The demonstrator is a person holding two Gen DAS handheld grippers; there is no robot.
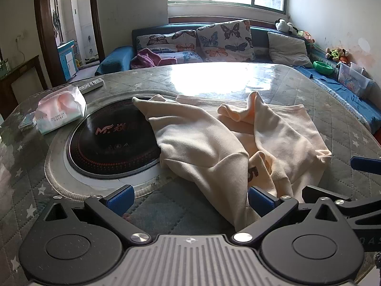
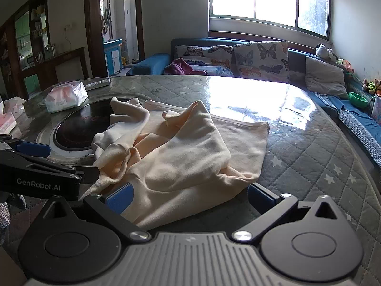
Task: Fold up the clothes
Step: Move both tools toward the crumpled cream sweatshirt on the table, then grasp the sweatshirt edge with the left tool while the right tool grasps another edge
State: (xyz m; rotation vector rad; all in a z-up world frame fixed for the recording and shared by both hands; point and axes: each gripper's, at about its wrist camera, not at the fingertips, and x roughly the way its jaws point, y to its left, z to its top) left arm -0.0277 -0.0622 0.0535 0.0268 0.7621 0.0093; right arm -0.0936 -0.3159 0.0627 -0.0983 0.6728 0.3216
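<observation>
The cream garment [image 1: 214,143] lay crumpled across the quilted table [image 1: 333,124], its far corner spilling over the black hob [image 1: 109,143] at ten o'clock; the left gripper [image 1: 190,197] and right gripper [image 2: 190,195] both gaped wide, holding nothing, poised at its near hem, likely to seize it for spreading flat.

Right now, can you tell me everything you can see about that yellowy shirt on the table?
The shirt is pale peach, soft and fleecy-looking, with part of a brown printed mark near its front. It lies crumpled and unfolded on the quilted table cover, one sleeve flopped over the round black cooktop. Folds bunch up in the middle. Its near edge hangs between the open fingers of the left gripper and the right gripper; neither pinches it.
</observation>
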